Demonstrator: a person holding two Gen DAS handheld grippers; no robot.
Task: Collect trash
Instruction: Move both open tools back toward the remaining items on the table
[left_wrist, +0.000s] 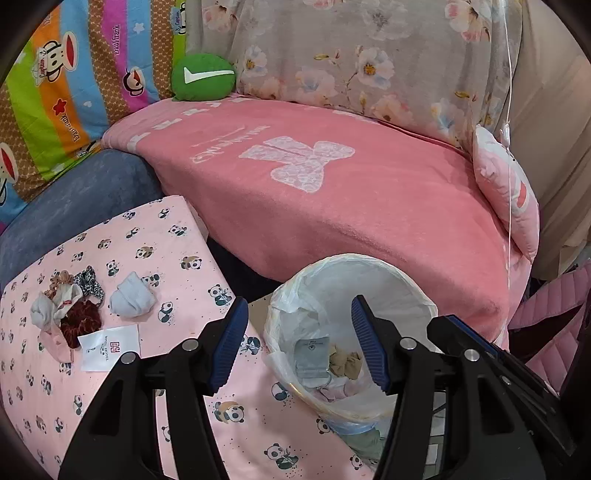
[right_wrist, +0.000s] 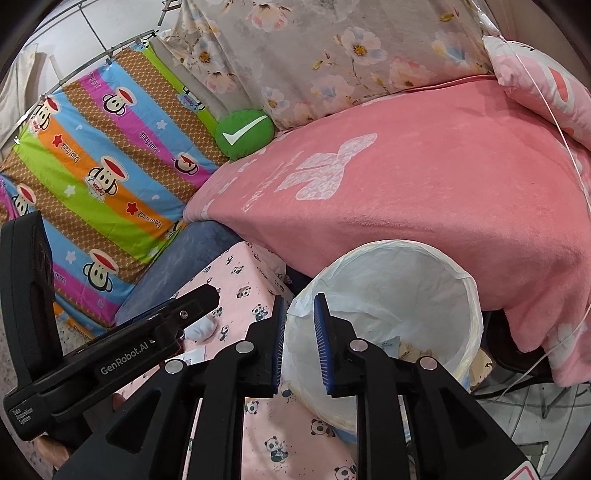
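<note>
A round bin (left_wrist: 369, 258) with a white liner stands beside the panda-print table (left_wrist: 166, 240). In it lie a grey packet (left_wrist: 312, 354) and a tan scrunchie (left_wrist: 345, 363). My left gripper (left_wrist: 300, 306) is open above the bin's near left rim, with nothing between its blue pads. On the table lie a white card (left_wrist: 109, 347), a dark red scrunchie (left_wrist: 79, 323), a leopard scrunchie (left_wrist: 88, 284) and pale balled cloths (left_wrist: 131, 295). In the right wrist view my right gripper (right_wrist: 300, 301) stands at the left rim of the bin (right_wrist: 406, 243). Its pads are a narrow gap apart and press on nothing.
A pink blanket (left_wrist: 332, 203) covers the sofa right behind the bin. A green check-mark cushion (left_wrist: 203, 75), a striped cartoon cloth (left_wrist: 66, 74) and a pink pillow (left_wrist: 506, 192) lie farther back. A thin white cord (left_wrist: 509, 166) hangs at the right. The left tool's black housing (right_wrist: 122, 358) sits left of my right gripper.
</note>
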